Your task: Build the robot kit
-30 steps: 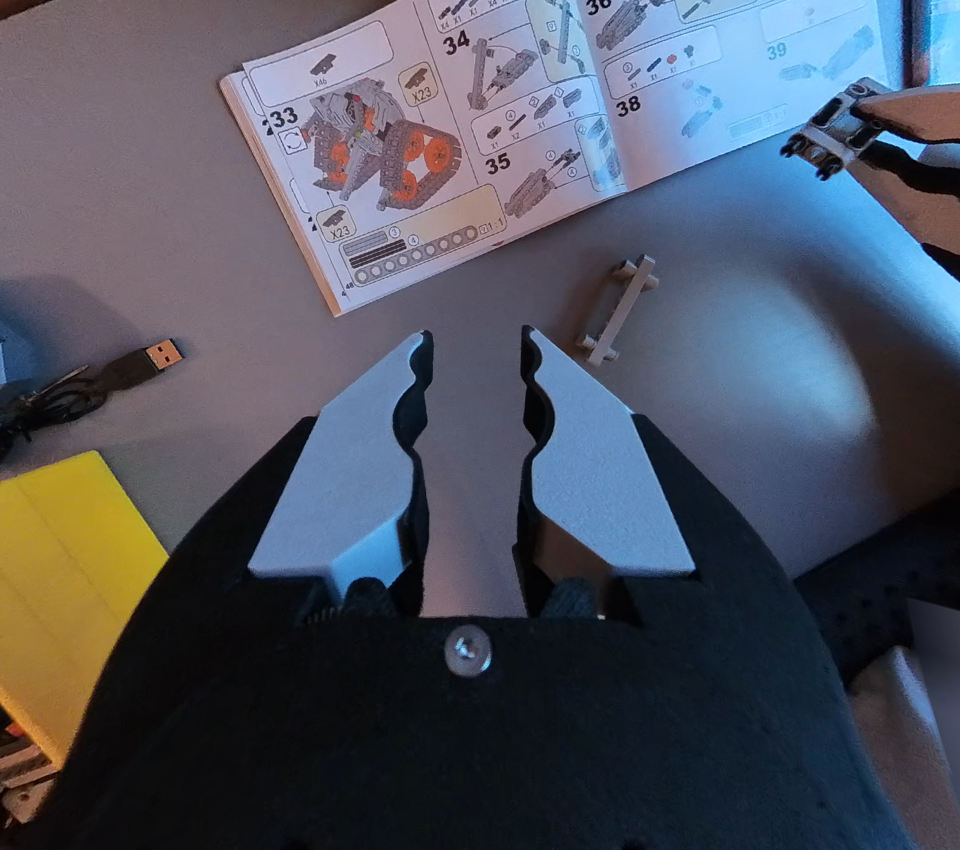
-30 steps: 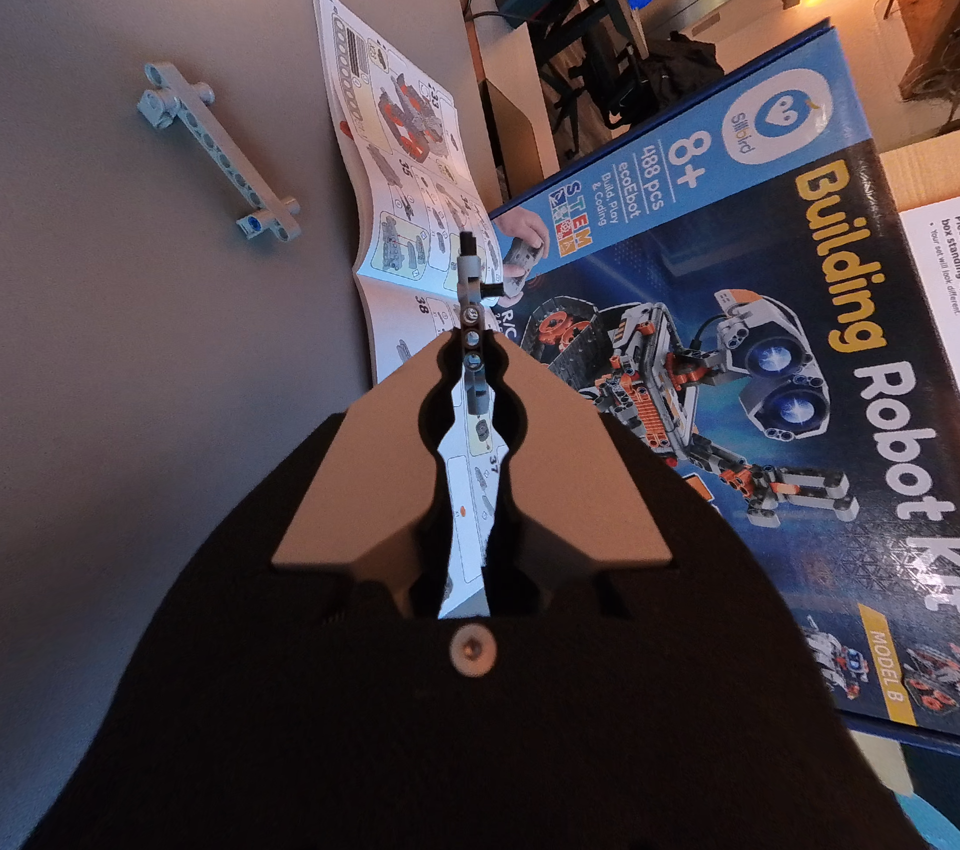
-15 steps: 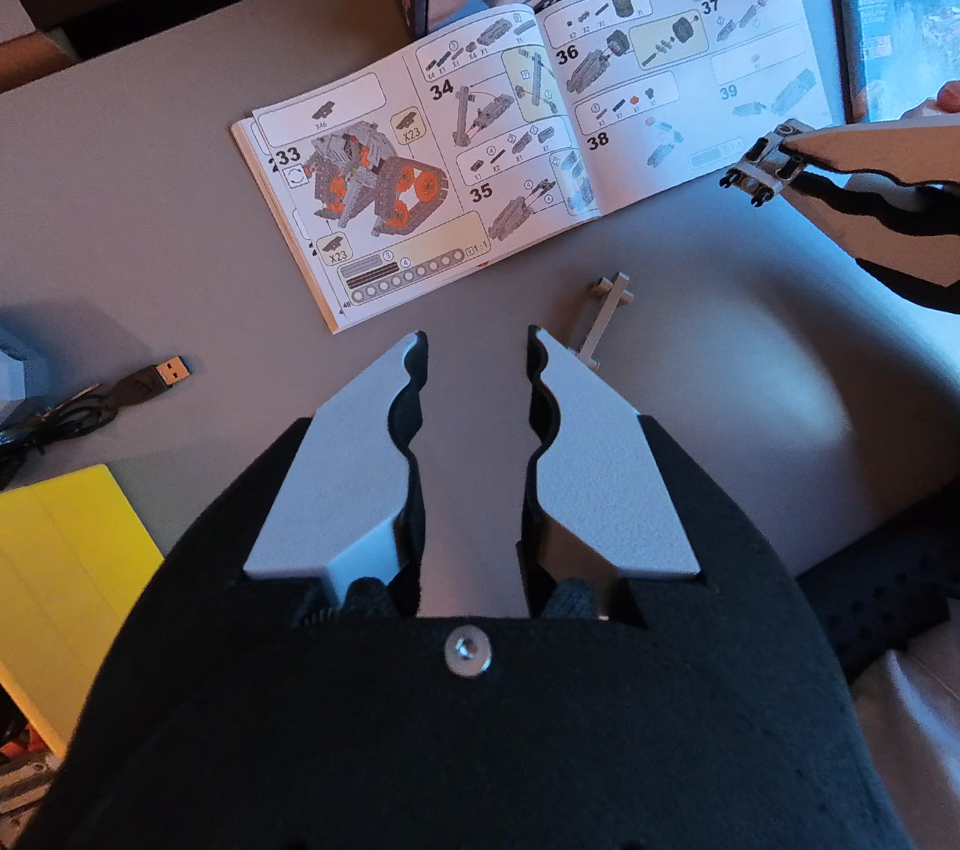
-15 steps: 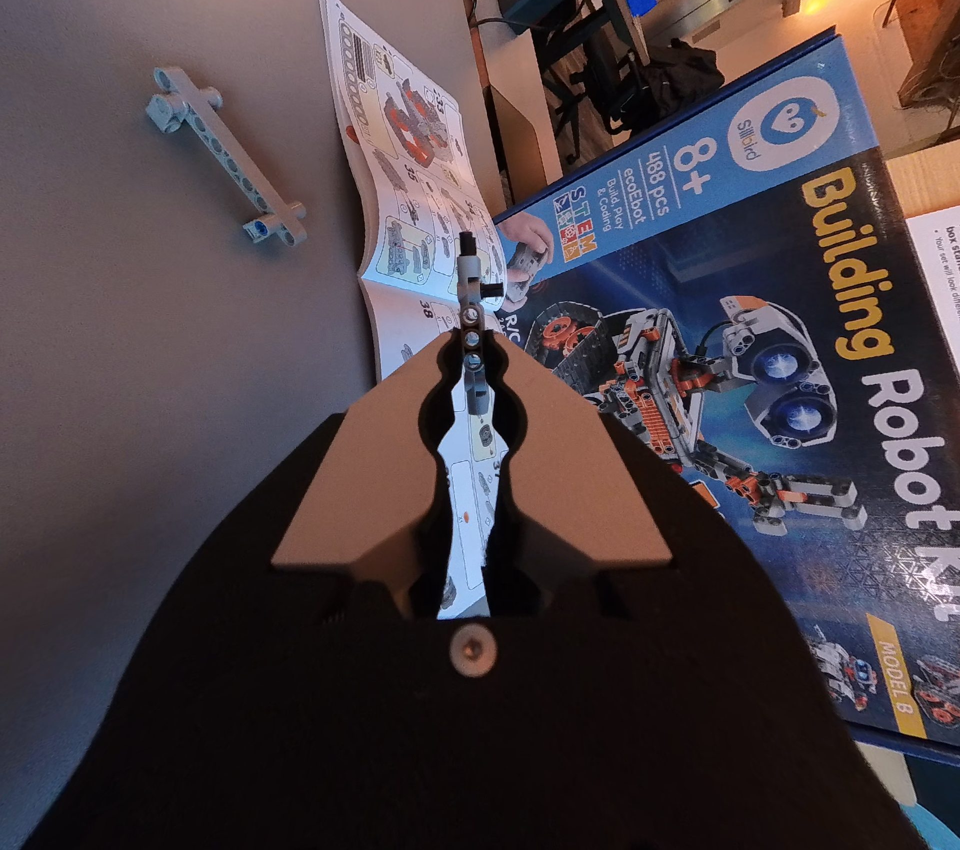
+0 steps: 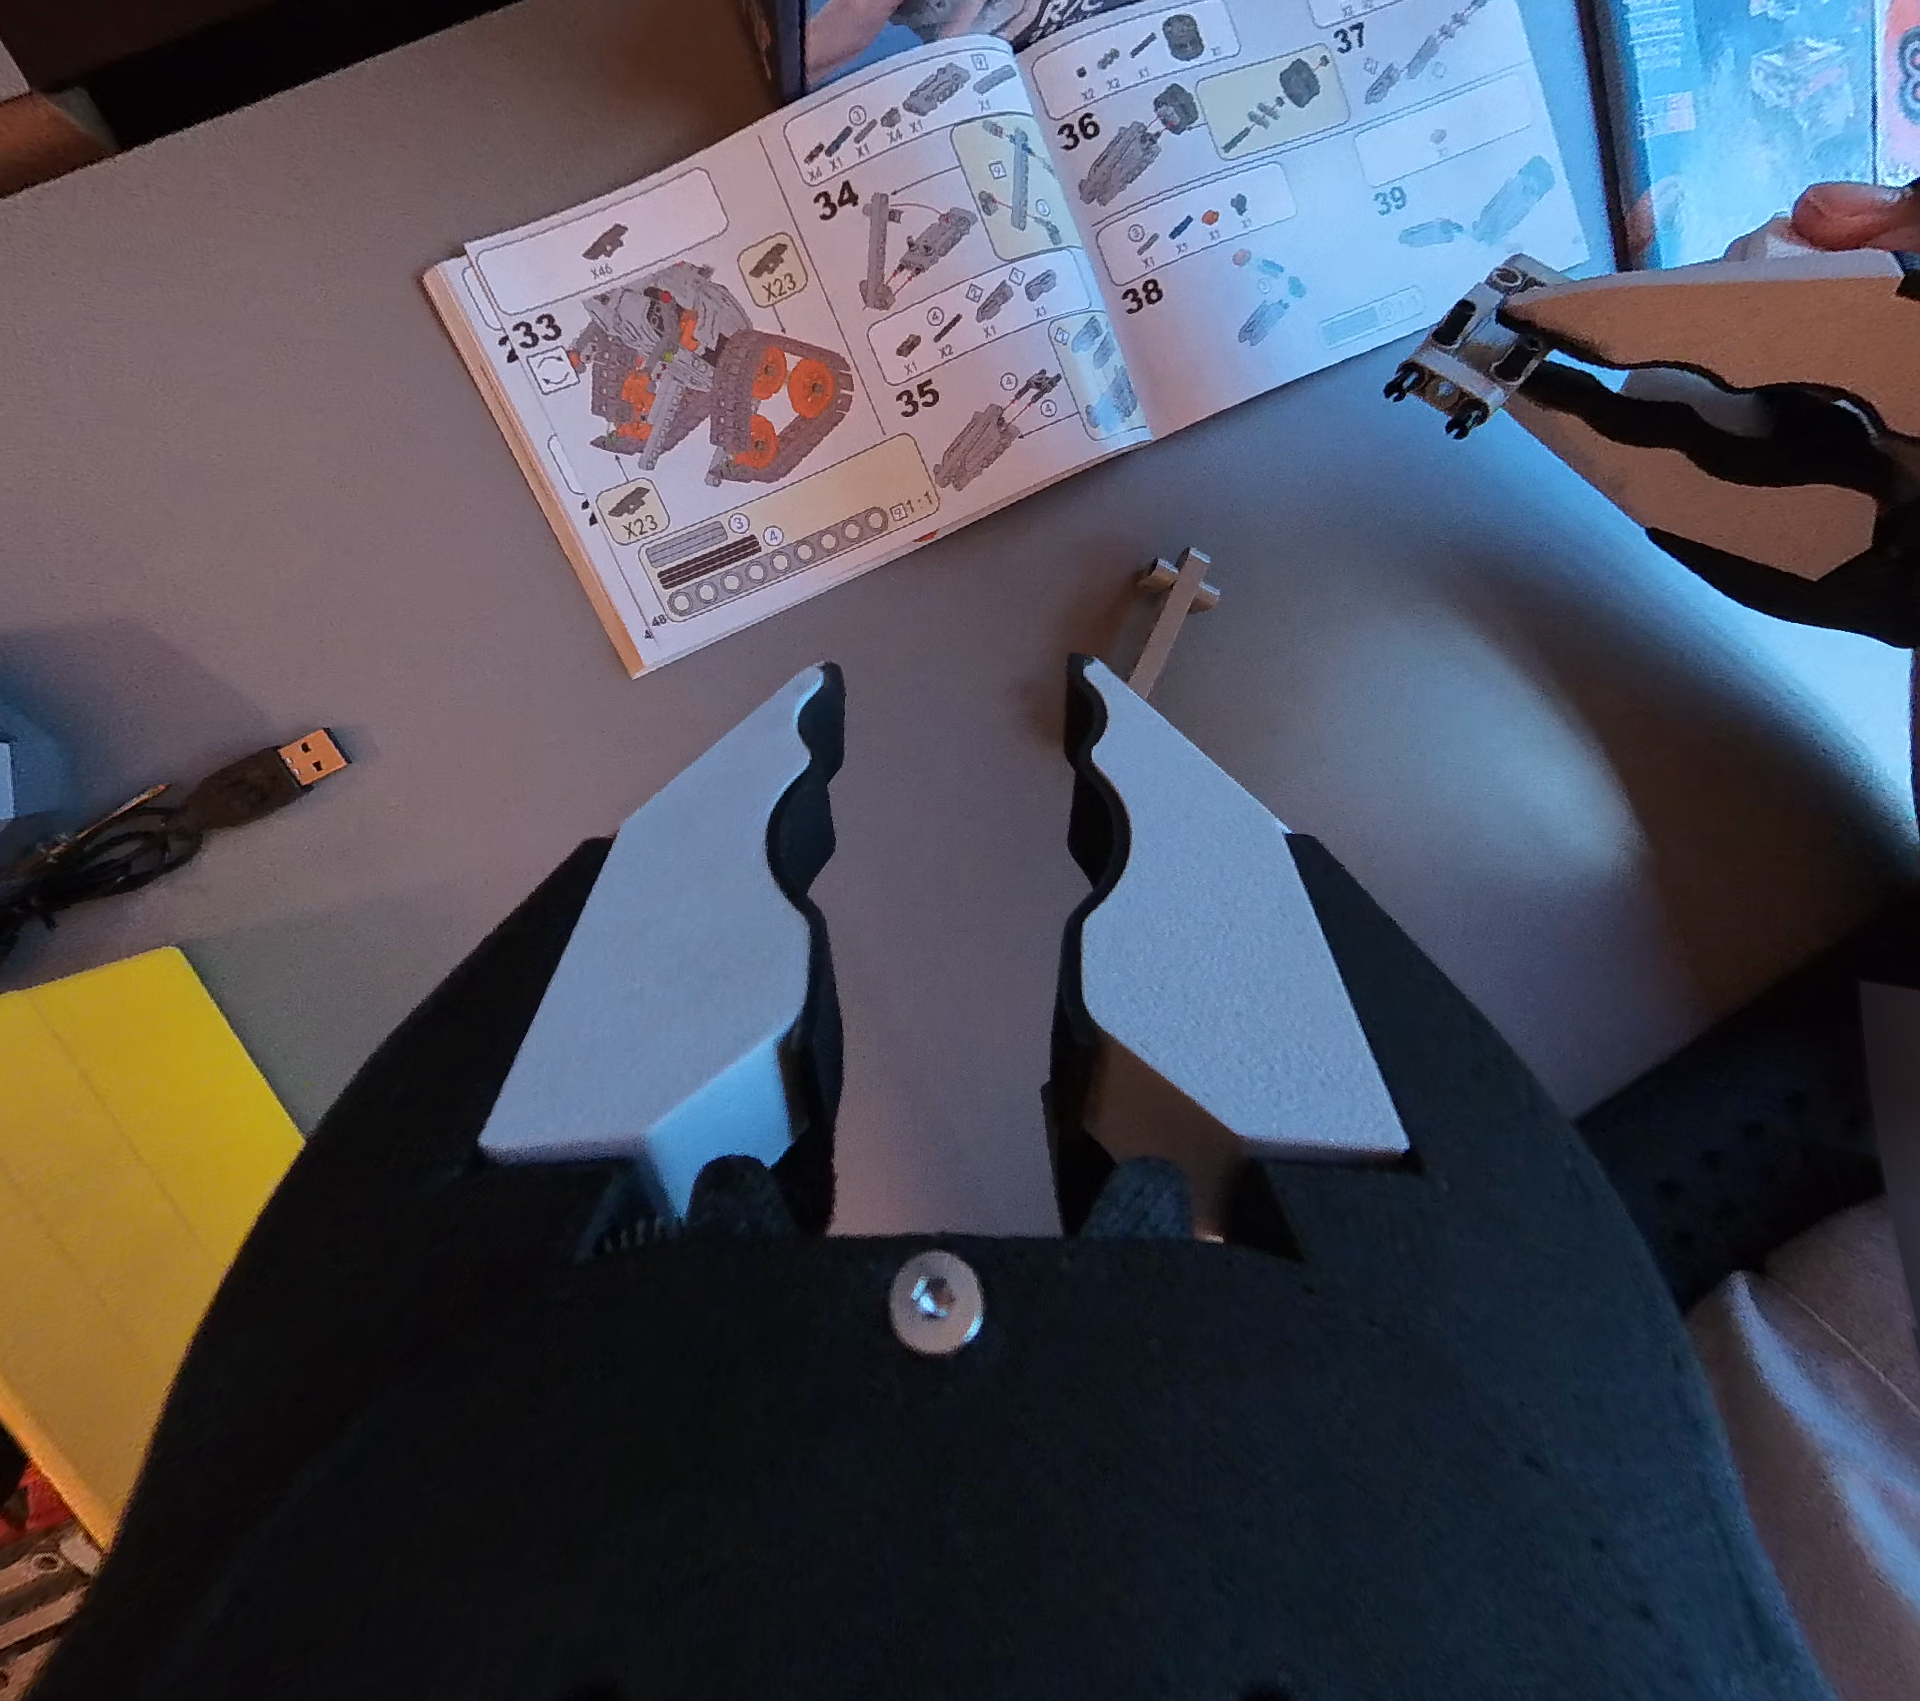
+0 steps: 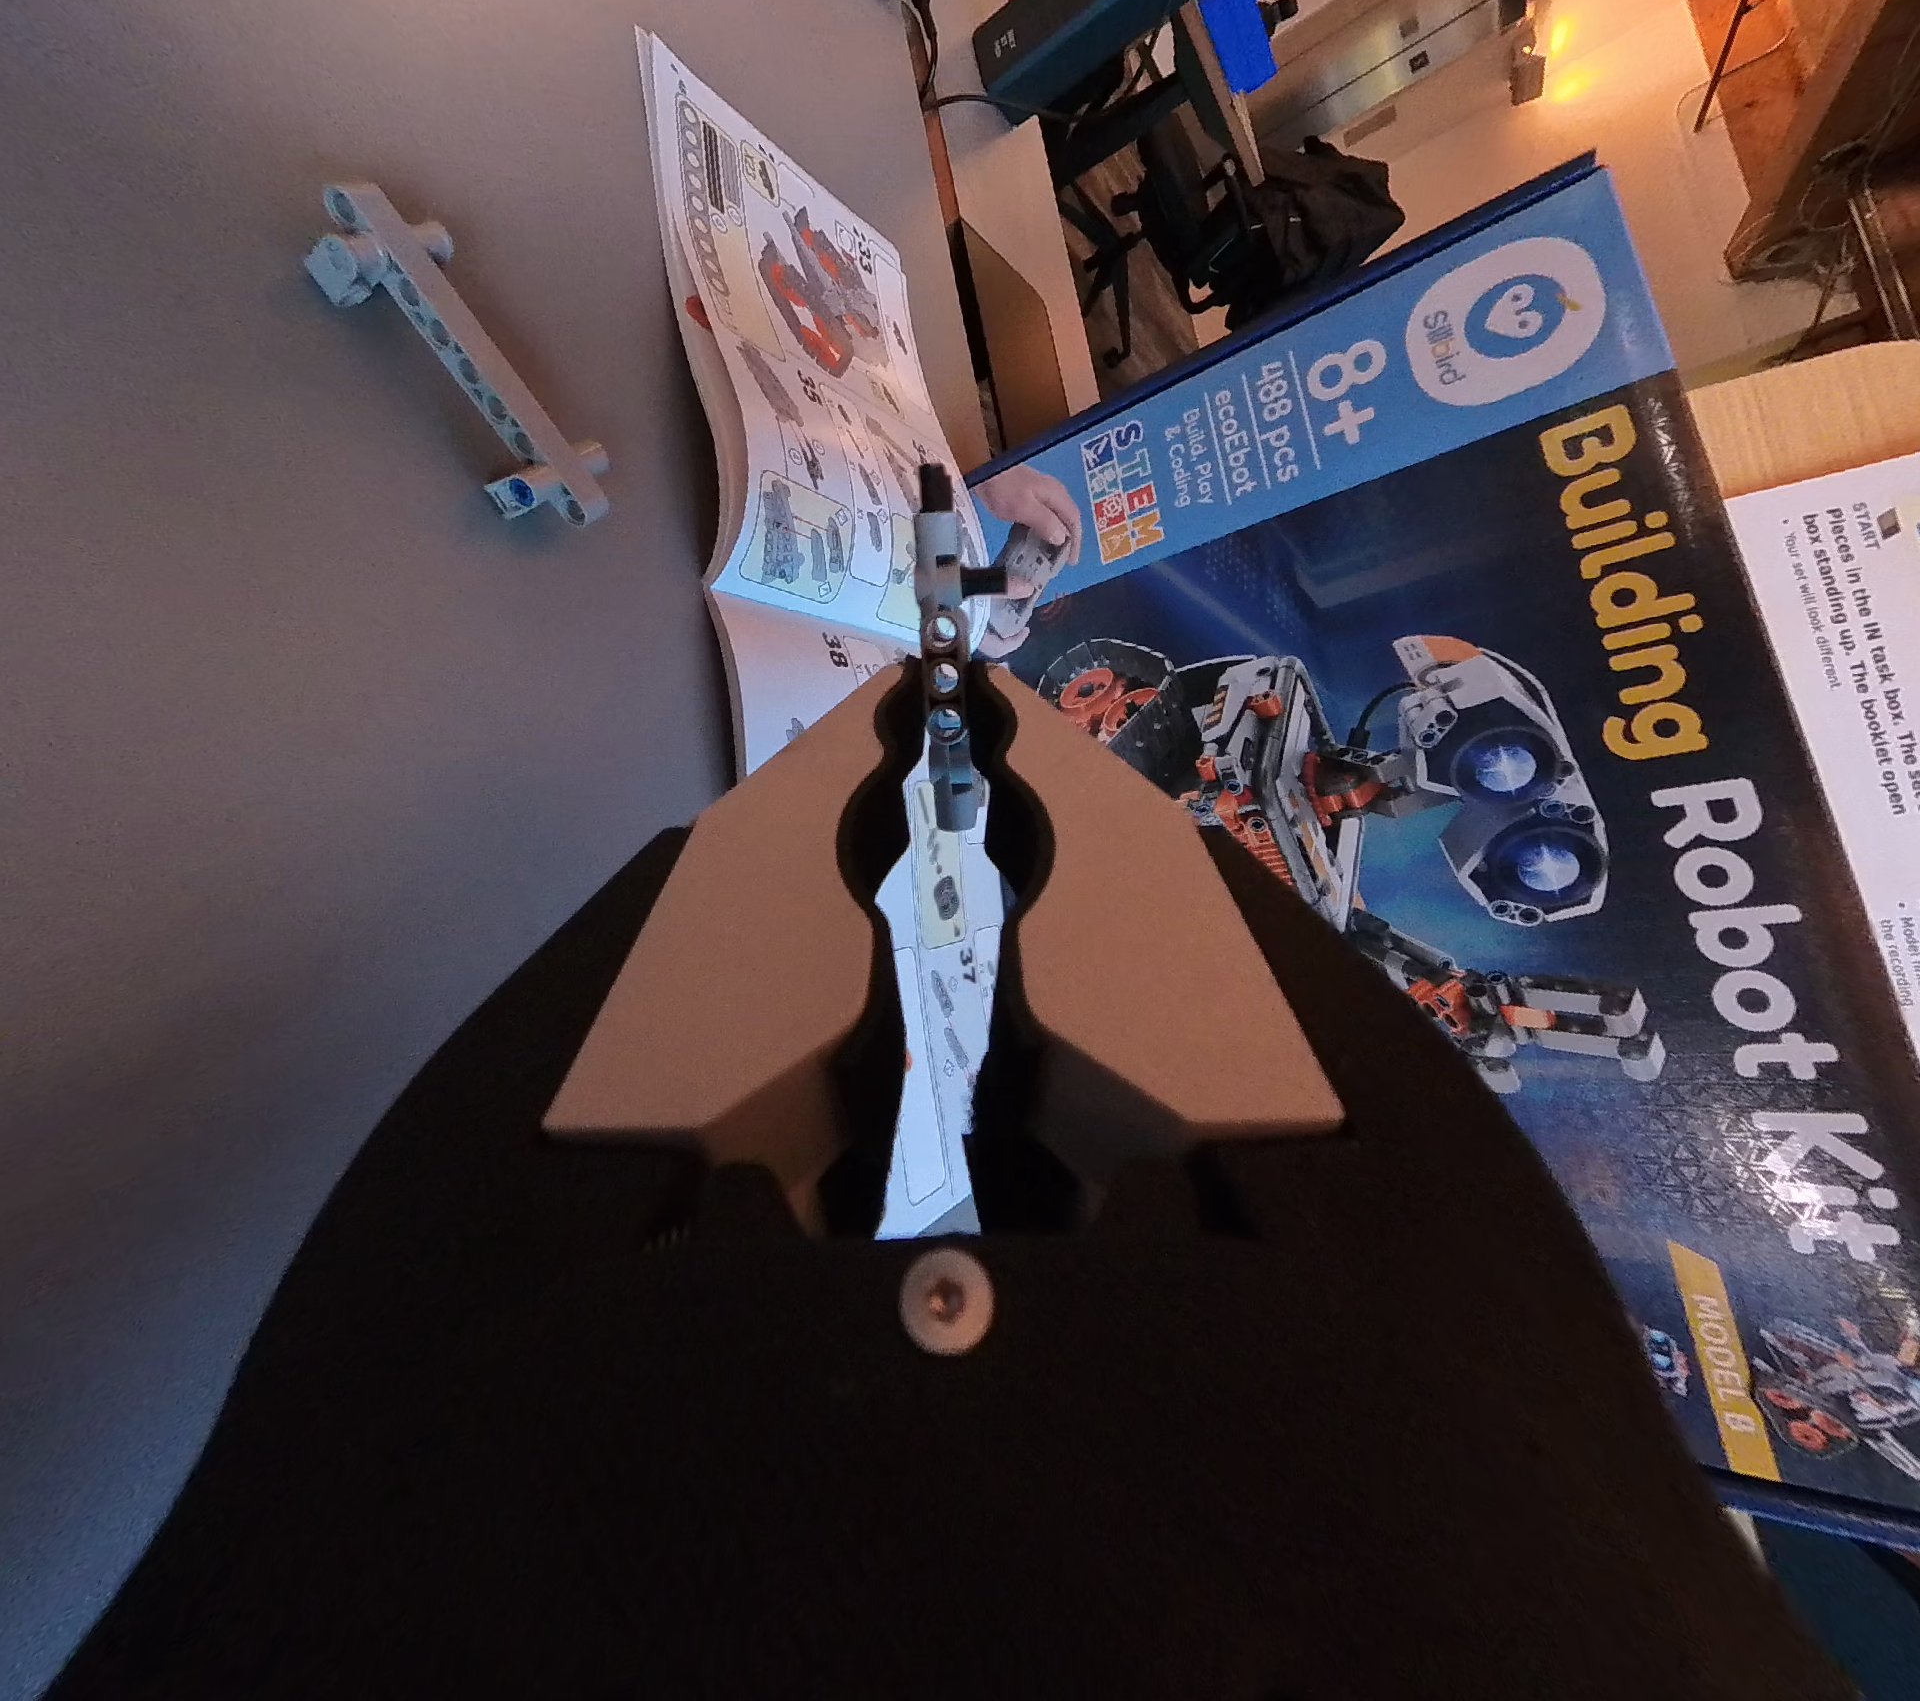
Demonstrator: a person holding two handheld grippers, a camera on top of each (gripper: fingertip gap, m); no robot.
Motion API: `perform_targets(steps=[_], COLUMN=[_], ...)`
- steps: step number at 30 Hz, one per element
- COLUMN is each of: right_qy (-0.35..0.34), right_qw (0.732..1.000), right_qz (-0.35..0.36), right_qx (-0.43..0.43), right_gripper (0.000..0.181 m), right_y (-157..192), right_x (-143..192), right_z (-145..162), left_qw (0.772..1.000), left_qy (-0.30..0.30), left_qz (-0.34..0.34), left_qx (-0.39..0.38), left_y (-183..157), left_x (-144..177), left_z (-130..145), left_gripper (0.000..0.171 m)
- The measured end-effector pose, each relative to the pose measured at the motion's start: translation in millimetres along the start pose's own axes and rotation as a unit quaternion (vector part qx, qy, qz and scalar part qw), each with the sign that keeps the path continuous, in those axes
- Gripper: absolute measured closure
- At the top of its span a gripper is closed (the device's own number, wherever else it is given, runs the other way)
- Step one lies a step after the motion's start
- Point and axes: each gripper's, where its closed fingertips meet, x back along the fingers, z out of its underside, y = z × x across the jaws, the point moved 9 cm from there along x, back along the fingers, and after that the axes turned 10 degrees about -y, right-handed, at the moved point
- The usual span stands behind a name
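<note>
My left gripper (image 5: 954, 677) is open and empty above the grey table (image 5: 260, 446). A light grey beam with cross pieces at its ends (image 5: 1169, 617) lies just past my right fingertip, partly hidden by it; it also shows in the right wrist view (image 6: 457, 358). My right gripper (image 6: 943, 675) is shut on a small grey and black brick assembly with black pins (image 6: 940, 612), held in the air over the open instruction booklet (image 6: 790, 363). That gripper and its part also show in the left wrist view (image 5: 1470, 363), at the right edge.
The open booklet (image 5: 883, 321) lies ahead on the table. A blue kit box (image 6: 1455, 716) stands behind it. A USB plug with black cable (image 5: 270, 773) and a yellow sheet (image 5: 114, 1163) lie at the left. A person's fingertip (image 5: 1849, 217) shows at the right. One gripper's finger ends stand about 15 centimetres off the other's.
My left jaws have opened wider and the gripper has pulled back and shifted right, so the grey beam now sits just behind my right fingertip. The right gripper keeps its hold on the small assembly.
</note>
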Motion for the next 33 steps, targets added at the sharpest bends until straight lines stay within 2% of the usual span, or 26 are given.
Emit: perform_targets(steps=[14, 33], right_qy=[-0.034, -0.047], right_qw=[0.999, 0.998], right_qz=[0.012, 0.017], right_qx=[0.028, 0.039], right_gripper=[0.174, 0.174], right_y=[5.4, 7.1], right_x=[-1.5, 0.0], right_z=[-12.8, -14.3], left_qw=[0.999, 1.000], left_qy=[-0.034, -0.020], left_qz=[-0.004, -0.001], left_qx=[0.005, 0.001], left_y=[1.2, -0.2], left_x=[18.4, 14.7], left_z=[-3.6, -2.0], left_gripper=[0.132, 0.133])
